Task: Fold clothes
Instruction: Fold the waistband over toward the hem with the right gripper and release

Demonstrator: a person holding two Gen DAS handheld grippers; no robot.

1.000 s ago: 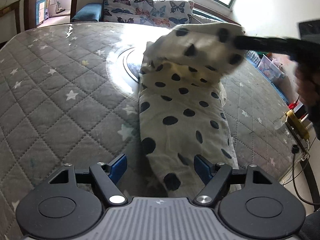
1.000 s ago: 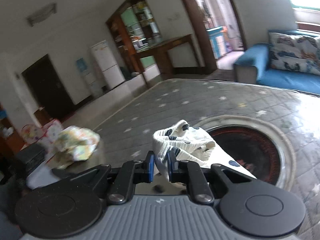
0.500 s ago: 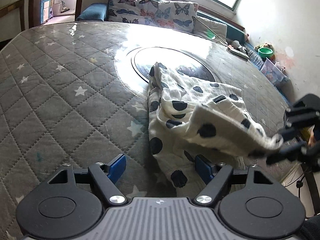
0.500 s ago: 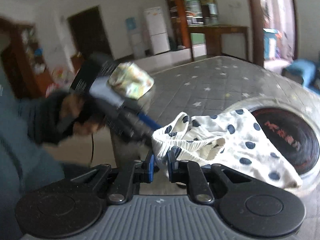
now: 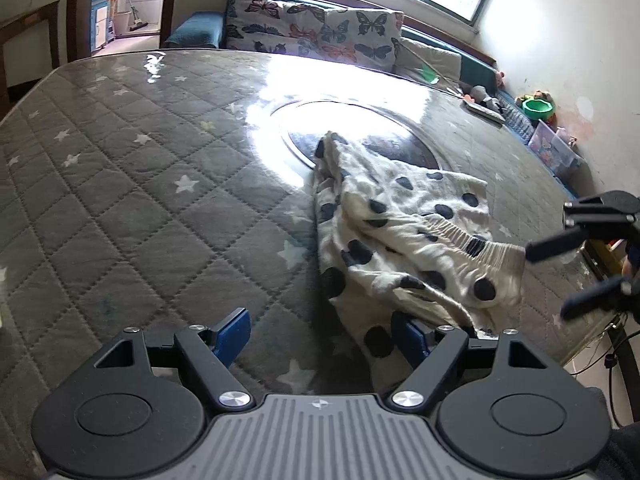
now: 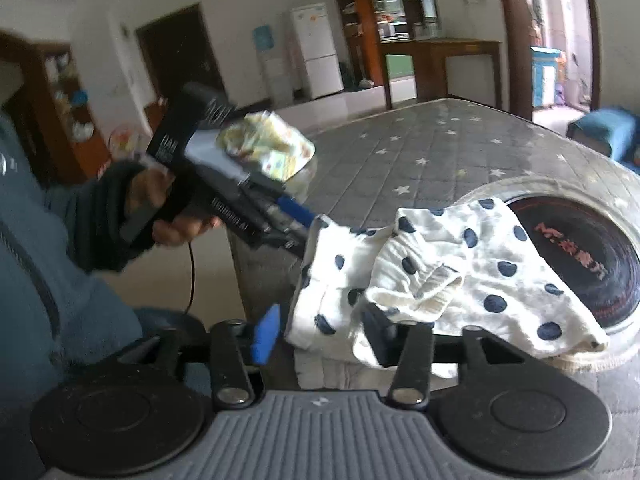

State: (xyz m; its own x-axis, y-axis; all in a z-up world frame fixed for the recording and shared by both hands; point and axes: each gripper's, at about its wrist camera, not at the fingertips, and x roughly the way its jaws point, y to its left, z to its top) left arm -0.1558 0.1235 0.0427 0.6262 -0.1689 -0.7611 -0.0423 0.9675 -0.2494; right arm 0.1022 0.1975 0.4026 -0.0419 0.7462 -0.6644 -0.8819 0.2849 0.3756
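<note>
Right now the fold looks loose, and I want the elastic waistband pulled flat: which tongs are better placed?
Probably right. The right tongs hang open at one end of the waistband of the polka-dot garment; the left tongs, also open, sit by its near hem.

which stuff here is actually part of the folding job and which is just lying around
Part of the job:
- polka-dot garment, spread on the quilted table
- left hand-held gripper, open
- right hand-held gripper, open

Just lying about:
- crumpled floral cloth at the far table edge
- butterfly cushions
- green bowl
- white fridge
</note>
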